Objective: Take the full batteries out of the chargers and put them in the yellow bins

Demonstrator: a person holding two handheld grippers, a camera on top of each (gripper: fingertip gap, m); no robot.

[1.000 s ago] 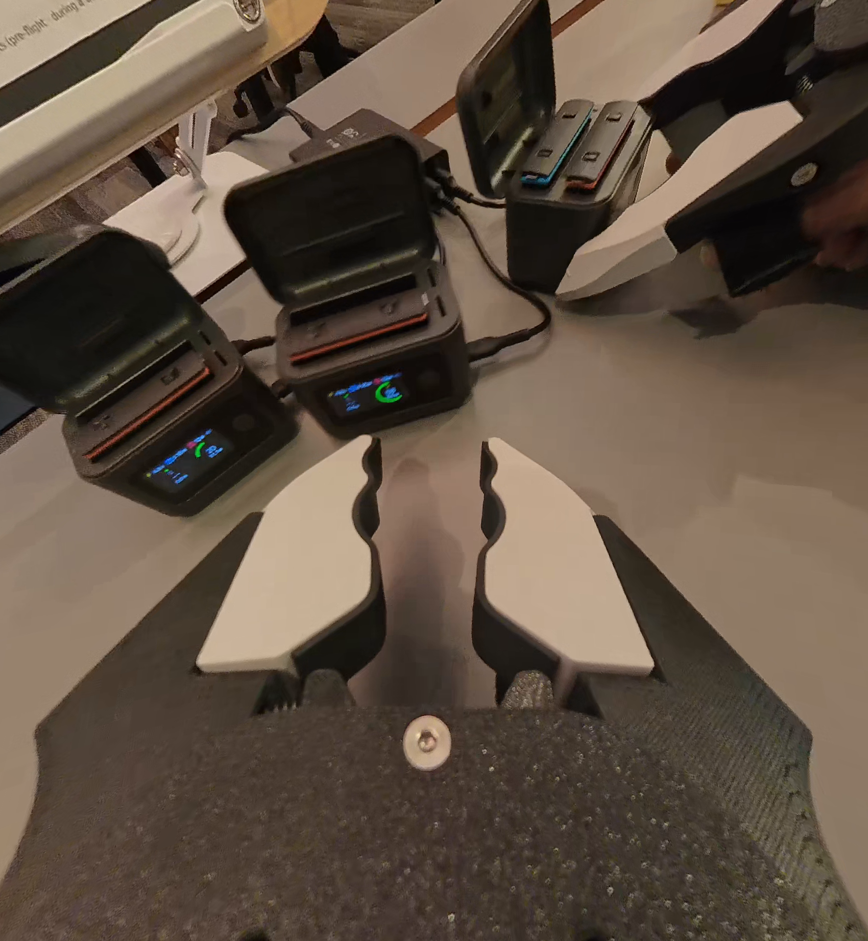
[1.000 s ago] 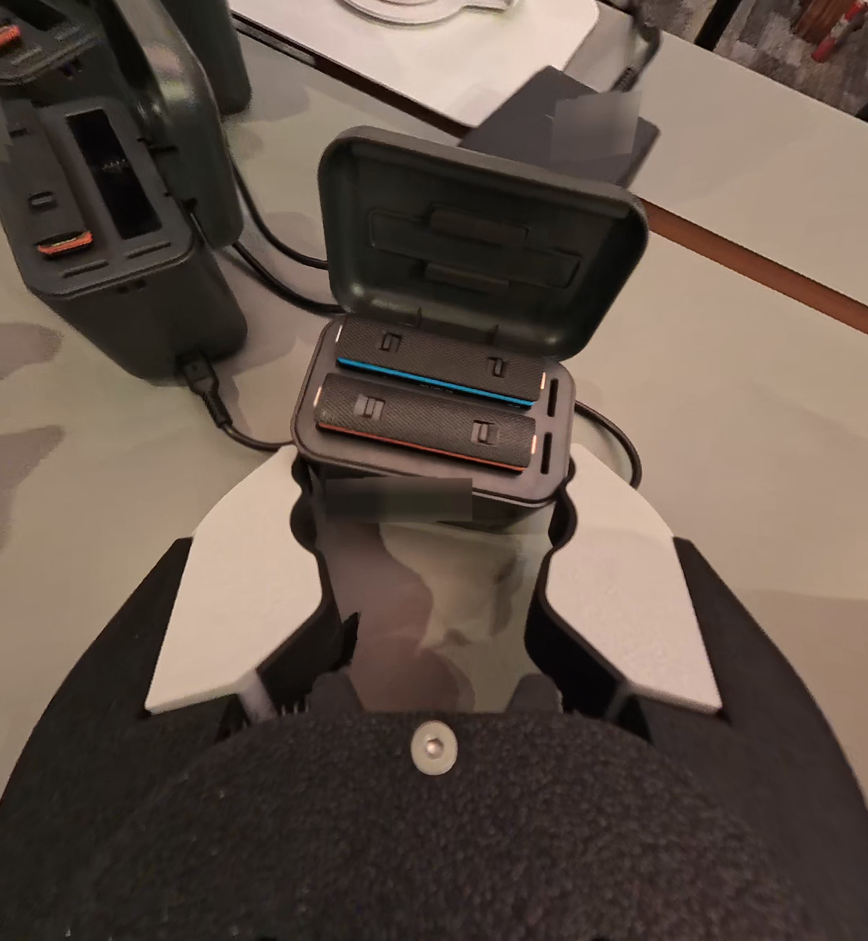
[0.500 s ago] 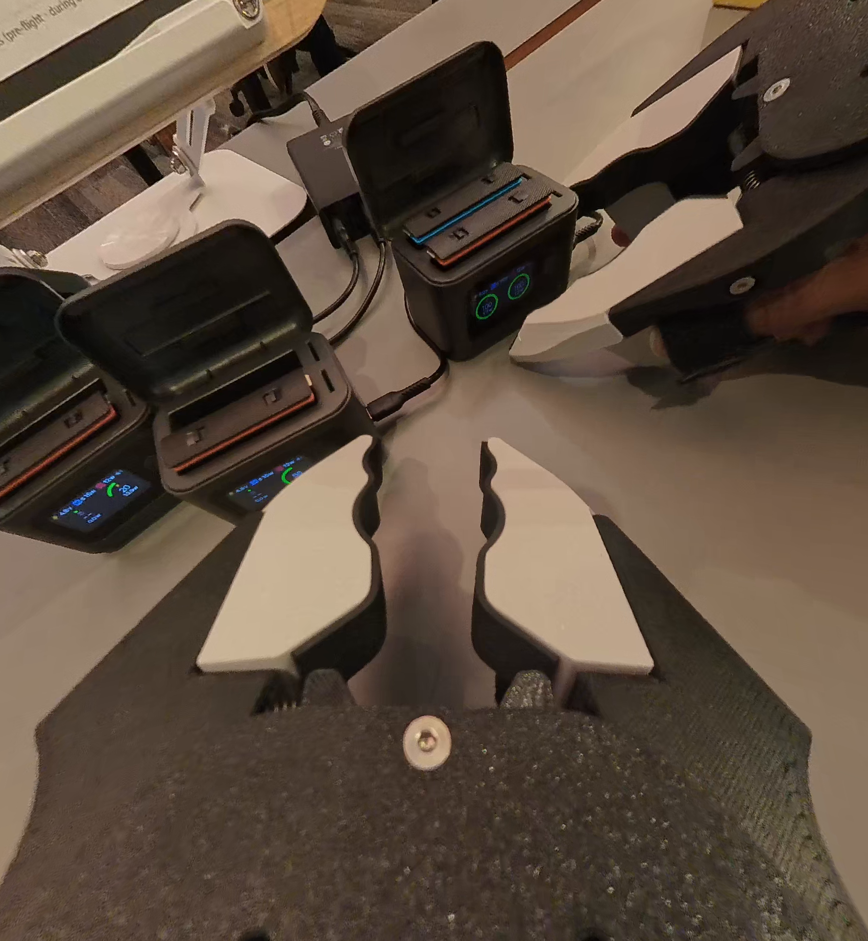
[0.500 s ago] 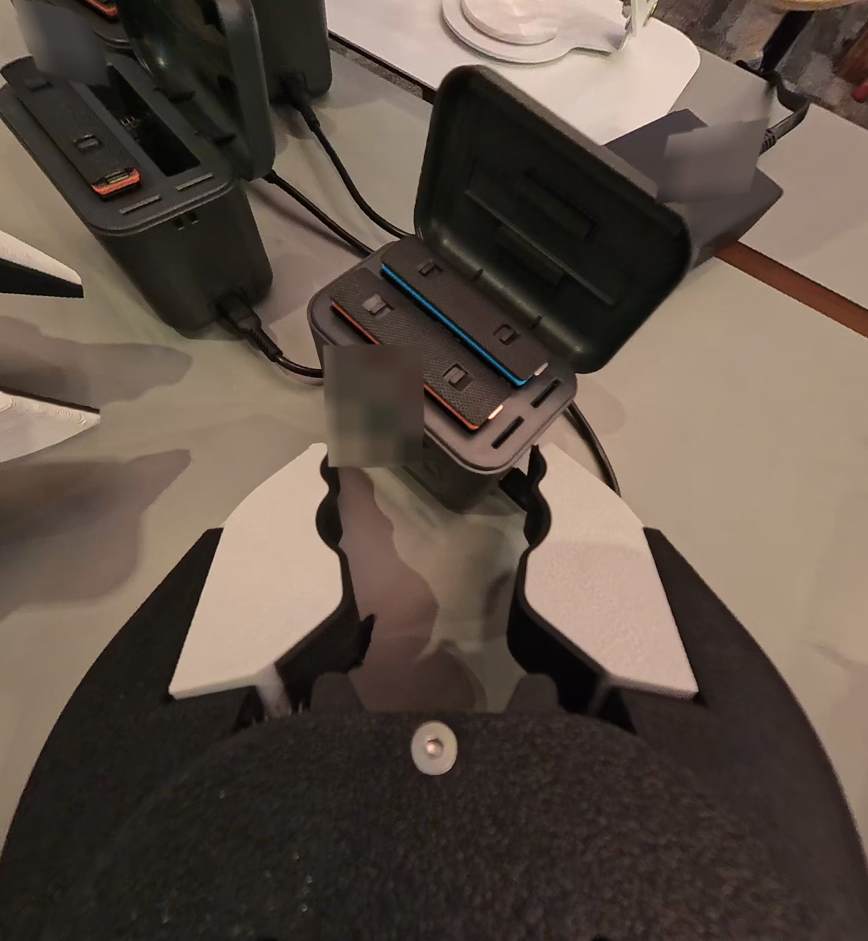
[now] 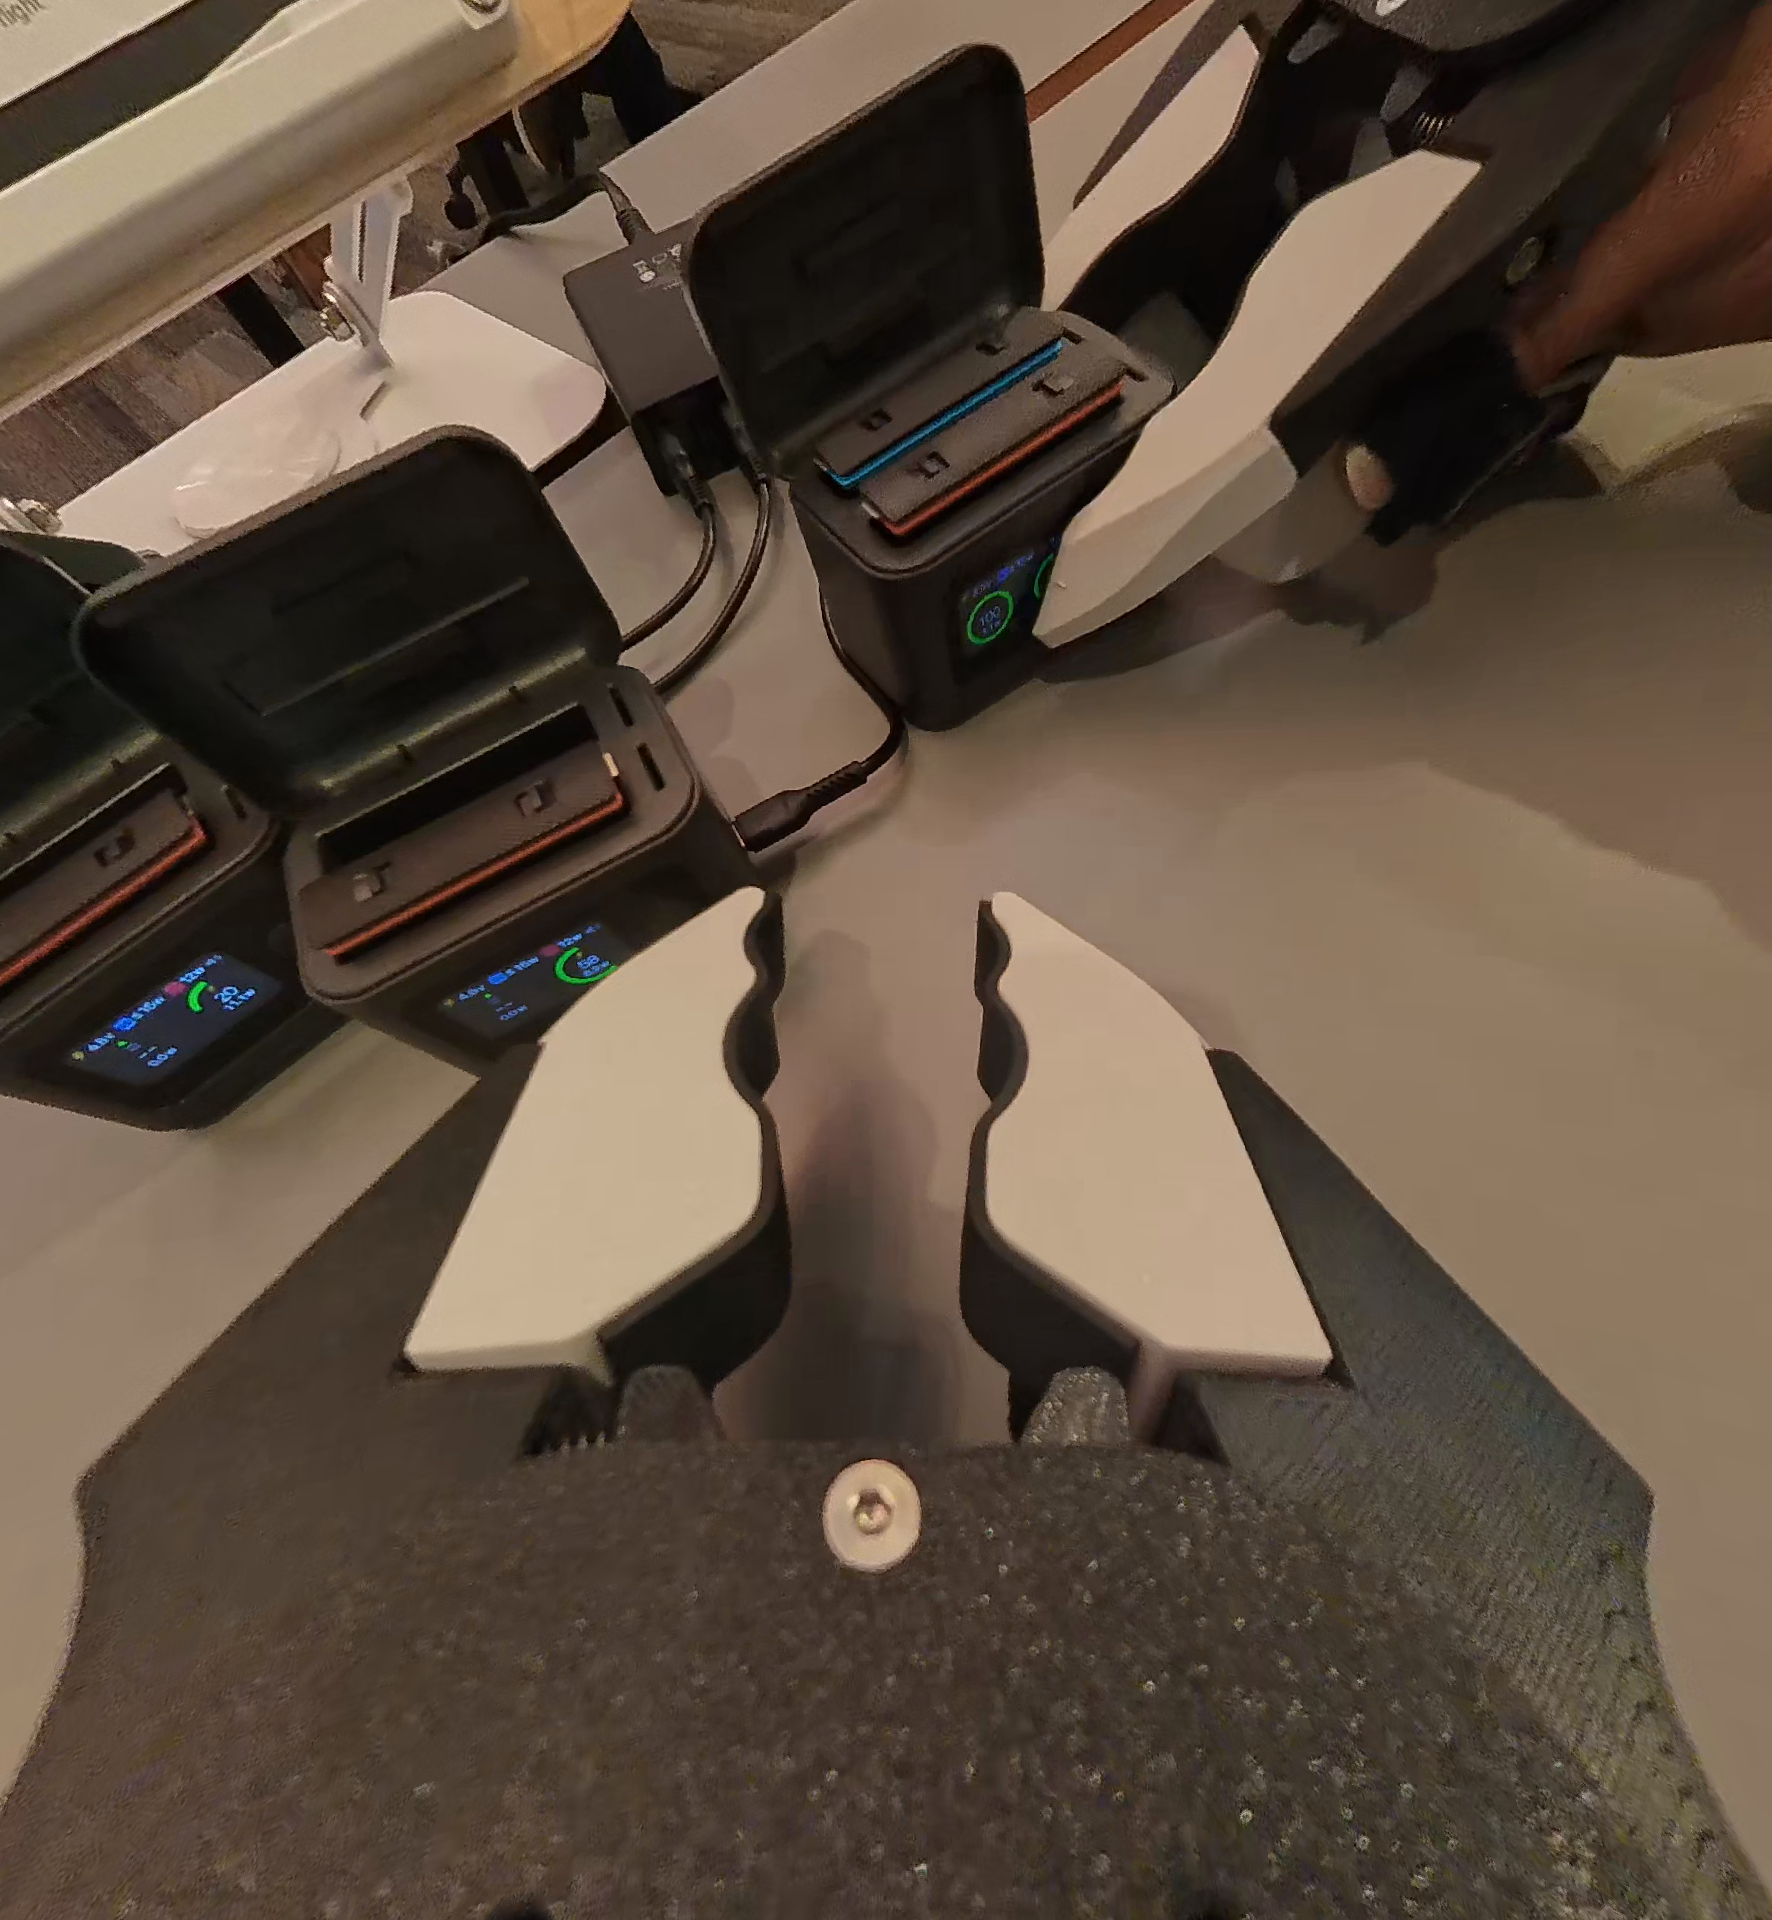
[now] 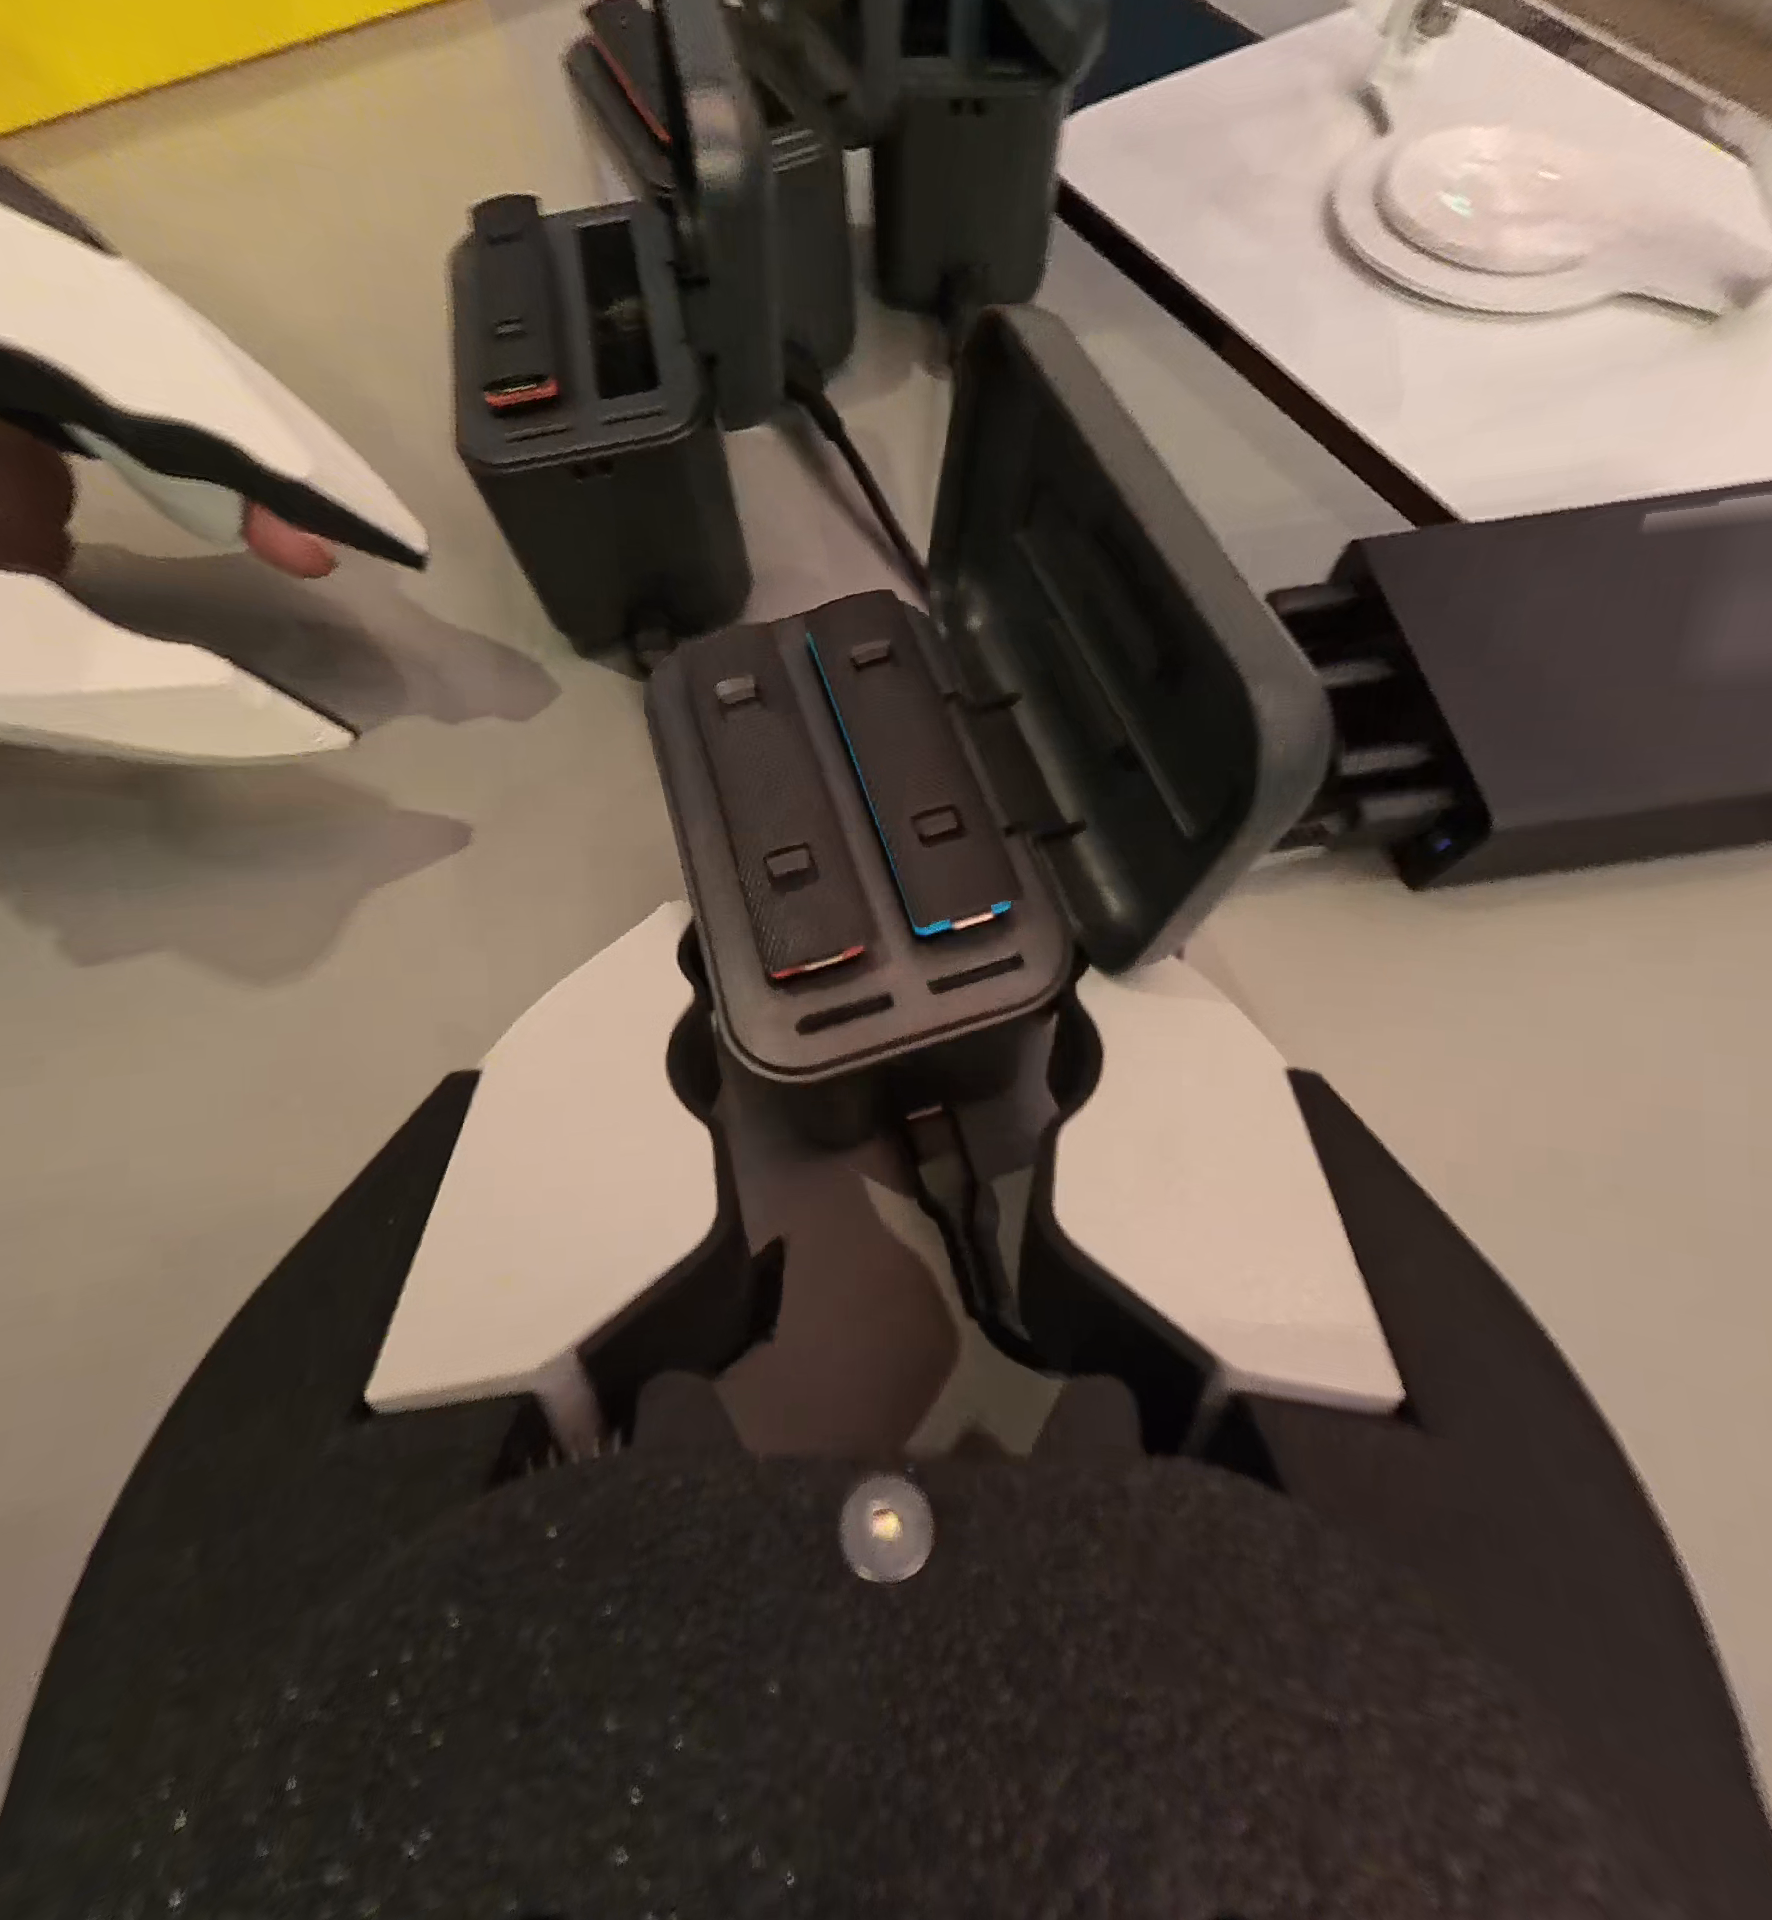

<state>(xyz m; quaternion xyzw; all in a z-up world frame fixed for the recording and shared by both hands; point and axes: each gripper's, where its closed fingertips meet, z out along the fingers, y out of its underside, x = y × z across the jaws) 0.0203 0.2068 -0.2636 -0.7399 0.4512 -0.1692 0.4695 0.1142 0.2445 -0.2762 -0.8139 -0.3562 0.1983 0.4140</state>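
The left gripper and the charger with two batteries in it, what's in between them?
In the left wrist view, only bare grey table and a black cable plug lie between the open left gripper and that charger.

Black charger (image 6: 877, 997); batteries black, textured, one blue-edged (image 6: 908, 790), one orange-edged (image 6: 783, 821). Gripper fingers (image 5: 622, 1122) white over black. Grey table (image 5: 1381, 935). Blurred yellow patch (image 6: 134, 52), possibly bin.

Office, grey desk (image 5: 1381, 935), chargers (image 5: 508, 831), carpet (image 5: 134, 364)

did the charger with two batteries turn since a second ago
Yes. Held by the right gripper, the charger has swung round against the power brick; its lid now faces that brick.
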